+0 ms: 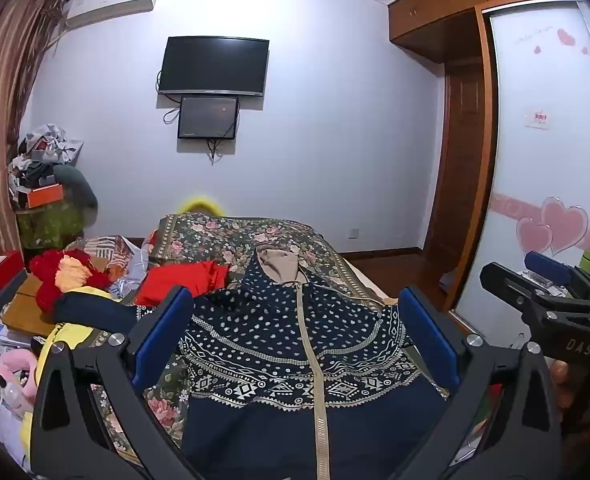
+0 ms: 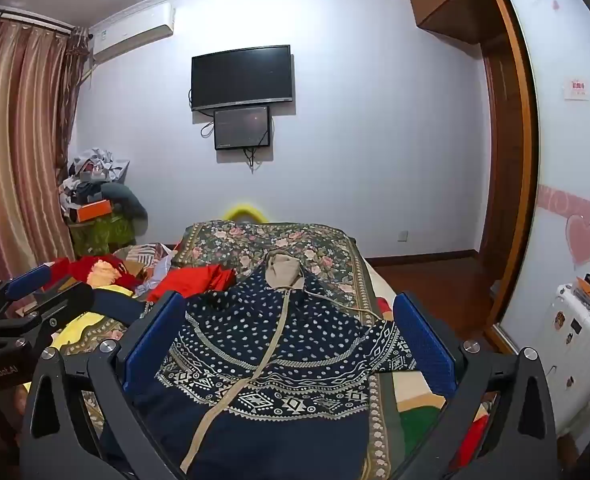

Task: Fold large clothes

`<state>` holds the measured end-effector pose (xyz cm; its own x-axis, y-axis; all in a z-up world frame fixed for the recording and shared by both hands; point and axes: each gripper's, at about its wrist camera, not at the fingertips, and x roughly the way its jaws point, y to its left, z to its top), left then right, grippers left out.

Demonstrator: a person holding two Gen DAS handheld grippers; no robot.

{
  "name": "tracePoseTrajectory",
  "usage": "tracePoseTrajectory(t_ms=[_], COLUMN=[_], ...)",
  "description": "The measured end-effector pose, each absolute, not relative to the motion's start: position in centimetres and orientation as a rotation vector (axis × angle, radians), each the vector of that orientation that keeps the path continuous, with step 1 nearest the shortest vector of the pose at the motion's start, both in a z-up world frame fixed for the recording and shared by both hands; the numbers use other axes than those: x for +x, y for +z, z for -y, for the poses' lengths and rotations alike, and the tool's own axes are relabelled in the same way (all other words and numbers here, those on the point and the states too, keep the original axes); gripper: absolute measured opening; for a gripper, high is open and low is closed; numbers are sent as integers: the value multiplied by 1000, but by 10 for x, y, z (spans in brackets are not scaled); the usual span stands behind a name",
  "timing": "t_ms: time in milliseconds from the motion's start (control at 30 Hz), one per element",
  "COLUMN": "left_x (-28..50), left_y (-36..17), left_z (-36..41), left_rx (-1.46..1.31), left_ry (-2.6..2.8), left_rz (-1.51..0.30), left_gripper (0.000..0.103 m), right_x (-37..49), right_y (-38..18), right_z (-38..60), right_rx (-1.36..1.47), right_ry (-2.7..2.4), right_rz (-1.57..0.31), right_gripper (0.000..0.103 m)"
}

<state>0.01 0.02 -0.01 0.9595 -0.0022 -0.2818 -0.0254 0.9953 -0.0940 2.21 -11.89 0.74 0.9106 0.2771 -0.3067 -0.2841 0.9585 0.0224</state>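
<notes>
A navy zip-up hoodie (image 1: 295, 344) with white dots, geometric bands and a tan hood lies flat, front up, on the floral bedspread (image 1: 231, 240); it also shows in the right wrist view (image 2: 279, 344). My left gripper (image 1: 295, 336) is open and empty above the hoodie's chest. My right gripper (image 2: 291, 340) is open and empty above the same garment, slightly to the right. The right gripper shows at the right edge of the left view (image 1: 551, 292); the left gripper shows at the left edge of the right view (image 2: 31, 296).
Red clothes (image 1: 183, 280) and other garments are piled on the bed's left side. A cluttered stand (image 1: 47, 200) and curtains are far left. A wardrobe (image 1: 543, 152) with sliding doors stands at right, with a white suitcase (image 2: 583, 332). Screens hang on the far wall.
</notes>
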Motion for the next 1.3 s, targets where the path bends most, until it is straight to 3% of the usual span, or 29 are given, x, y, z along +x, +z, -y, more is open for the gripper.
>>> tracePoseTrajectory(t_ms=[1300], left_x=[1], left_y=[-11], left_z=[-7], left_rx=[-98], left_ry=[24], left_rz=[-296], left_gripper=[103], right_x=[25], right_y=[0], right_z=[112], right_rx=[-7], right_ry=[306], right_rz=[-327], right_gripper=[103])
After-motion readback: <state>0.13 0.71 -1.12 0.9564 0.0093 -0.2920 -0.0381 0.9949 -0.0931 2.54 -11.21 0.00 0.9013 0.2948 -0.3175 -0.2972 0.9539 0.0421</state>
